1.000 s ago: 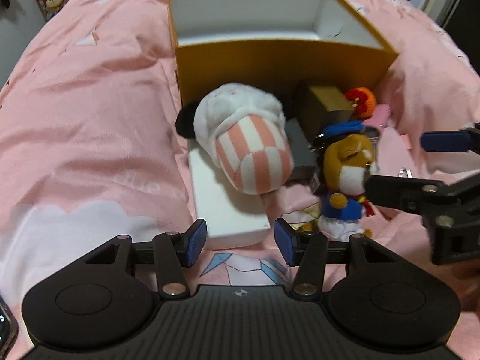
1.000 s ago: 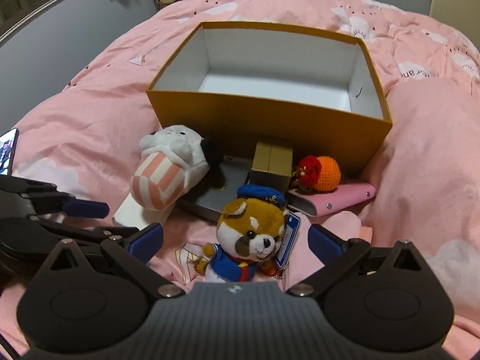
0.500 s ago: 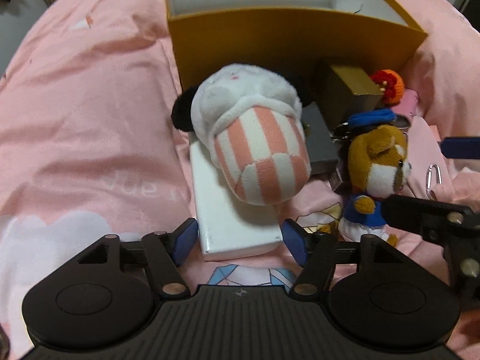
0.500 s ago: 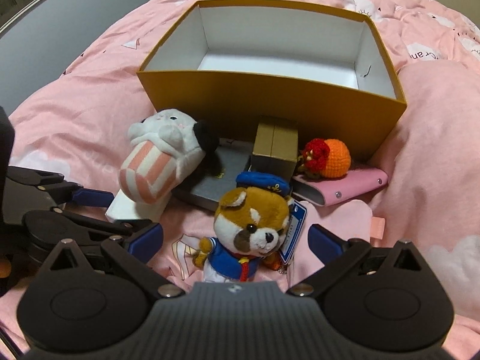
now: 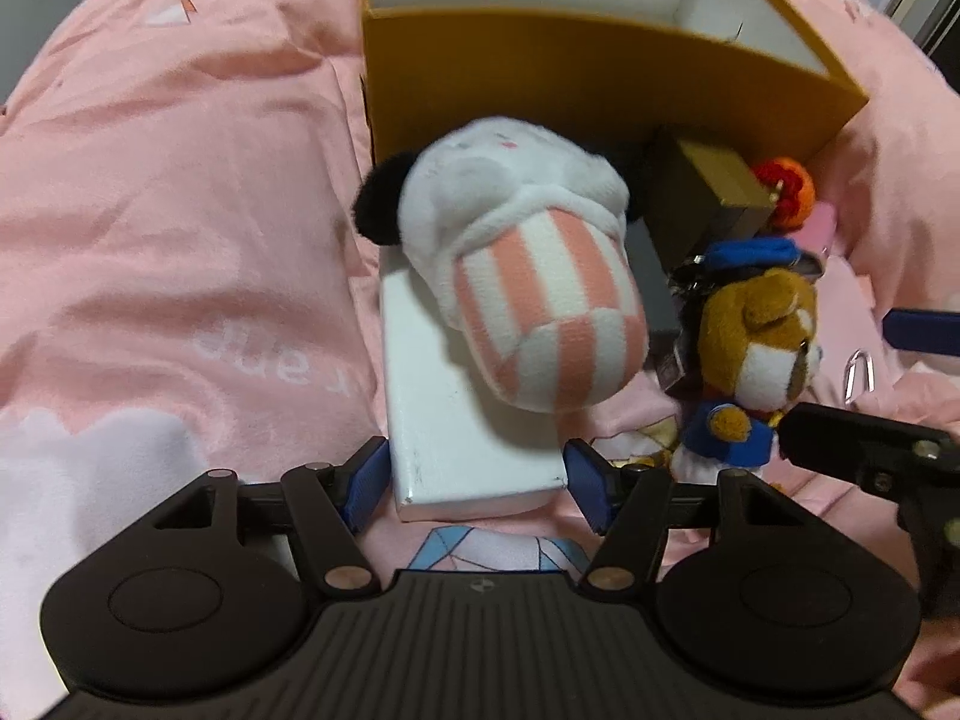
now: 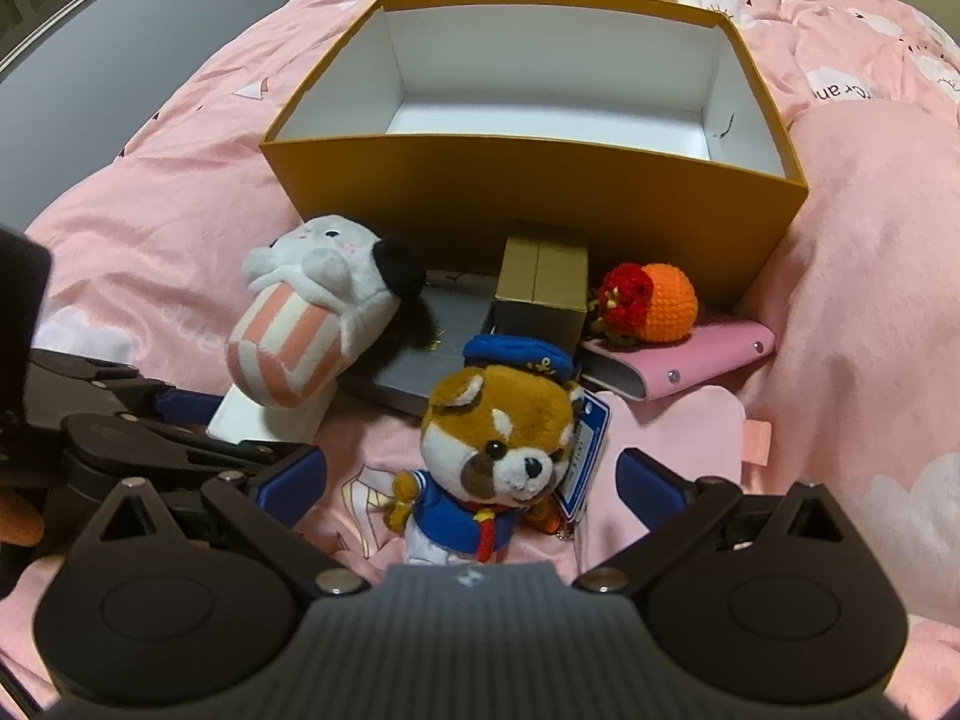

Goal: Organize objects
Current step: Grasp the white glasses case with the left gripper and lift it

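Both grippers are sitting closer to the pile than a second ago: the left gripper [image 5: 476, 487] is now straddling the near end of the white box [image 5: 462, 414], where earlier it was hanging short of it, and its jaws are standing wider apart than before, one blue pad on each side of the box, neither visibly pressing it. Over on the right, the right gripper [image 6: 471, 480] is reaching around the sailor fox plush [image 6: 498, 456], jaws spread wide with the toy's body between them and its head just beyond the pads, clear space showing on both sides. A blue tag [image 6: 585, 456] is hanging at the plush's side. Lying across the white box is the striped white plush [image 5: 528, 276], its pink-and-white end pointing toward the left camera. Just behind the fox, a grey flat box [image 6: 420, 348] is lying on the pink bedspread [image 5: 150, 210], with a small brown carton [image 6: 543, 285] standing on it. Beside the carton, an orange and red crochet ball [image 6: 651, 300] is resting on a pink case [image 6: 690, 363]. Farthest back, the open yellow box [image 6: 540, 204] is standing empty, its white inside showing
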Tool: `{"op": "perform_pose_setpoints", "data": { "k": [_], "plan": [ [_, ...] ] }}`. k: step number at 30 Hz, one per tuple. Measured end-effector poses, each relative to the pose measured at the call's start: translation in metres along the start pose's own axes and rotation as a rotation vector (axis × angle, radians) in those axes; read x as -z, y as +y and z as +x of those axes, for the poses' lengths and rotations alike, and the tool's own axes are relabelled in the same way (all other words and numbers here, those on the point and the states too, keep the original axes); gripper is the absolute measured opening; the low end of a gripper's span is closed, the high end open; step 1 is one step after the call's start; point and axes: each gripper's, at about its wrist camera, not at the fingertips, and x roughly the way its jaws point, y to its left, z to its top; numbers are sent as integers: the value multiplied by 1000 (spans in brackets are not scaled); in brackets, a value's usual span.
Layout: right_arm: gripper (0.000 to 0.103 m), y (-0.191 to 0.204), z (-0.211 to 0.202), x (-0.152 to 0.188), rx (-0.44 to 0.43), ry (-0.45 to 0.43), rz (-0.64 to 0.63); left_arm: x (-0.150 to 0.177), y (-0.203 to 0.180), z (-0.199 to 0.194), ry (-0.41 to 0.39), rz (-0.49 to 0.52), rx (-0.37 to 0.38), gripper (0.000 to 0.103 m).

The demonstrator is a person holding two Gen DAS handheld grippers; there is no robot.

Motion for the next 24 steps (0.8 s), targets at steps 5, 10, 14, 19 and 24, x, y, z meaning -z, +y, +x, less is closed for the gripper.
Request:
{"op": "perform_pose_setpoints", "data": {
  "k": [5, 10, 14, 19, 24],
  "plan": [
    [102, 0, -4, 0, 7, -17, 2, 4, -1, -32, -116, 12, 10, 72],
    [102, 2, -7, 1, 12, -29, 1, 0, 7, -68, -203, 2, 39, 71],
    [102, 2, -10, 1, 21, -37, 2, -1, 14, -94, -276, -5, 67, 71],
    [102, 3, -10, 0, 23, -40, -15, -12, 13, -115, -330, 12, 85, 70],
    [102, 5, -12, -8, 31, -78, -56, -26, 5, -80, -294, 23, 82, 70]
  ]
}}
